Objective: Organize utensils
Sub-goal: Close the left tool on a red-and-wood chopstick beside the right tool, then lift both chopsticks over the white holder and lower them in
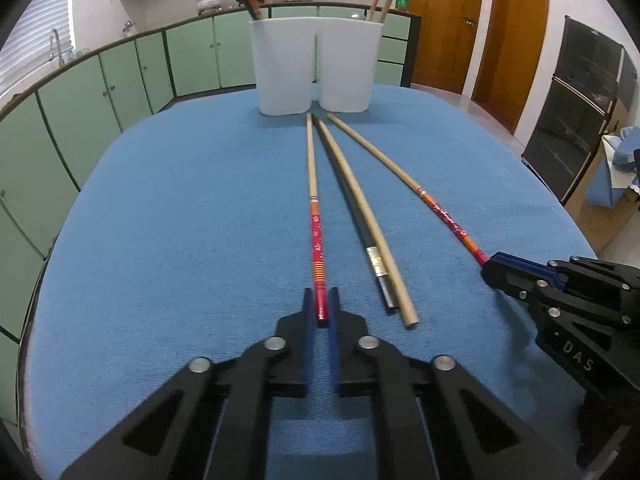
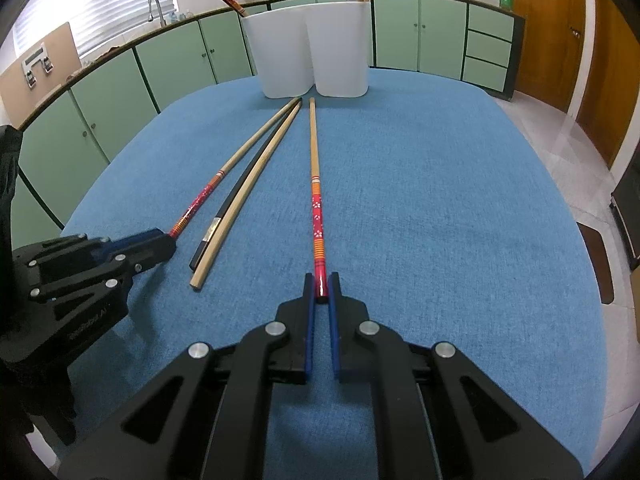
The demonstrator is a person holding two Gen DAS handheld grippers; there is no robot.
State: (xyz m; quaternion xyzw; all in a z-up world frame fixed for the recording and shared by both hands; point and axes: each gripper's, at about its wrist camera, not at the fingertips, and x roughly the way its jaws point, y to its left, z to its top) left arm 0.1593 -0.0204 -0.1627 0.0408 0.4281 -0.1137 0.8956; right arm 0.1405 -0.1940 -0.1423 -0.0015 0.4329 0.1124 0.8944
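Several chopsticks lie on the blue table cloth (image 1: 180, 220), tips toward a white two-compartment holder (image 1: 314, 66) at the far edge. My left gripper (image 1: 321, 300) is shut on the red end of a red-patterned chopstick (image 1: 316, 216). My right gripper (image 2: 321, 285) is shut on the red end of a matching chopstick (image 2: 316, 200), and shows in the left wrist view (image 1: 494, 268). Between them lie a plain wooden chopstick (image 1: 360, 216) and a black chopstick (image 1: 348, 196), touching. The holder (image 2: 312, 52) has chopsticks standing in both compartments.
Green kitchen cabinets (image 1: 120, 72) curve behind the table. Wooden doors (image 1: 480, 24) stand at the right. A dark cabinet (image 1: 580, 112) stands at the far right. The left gripper shows at the left of the right wrist view (image 2: 160, 246).
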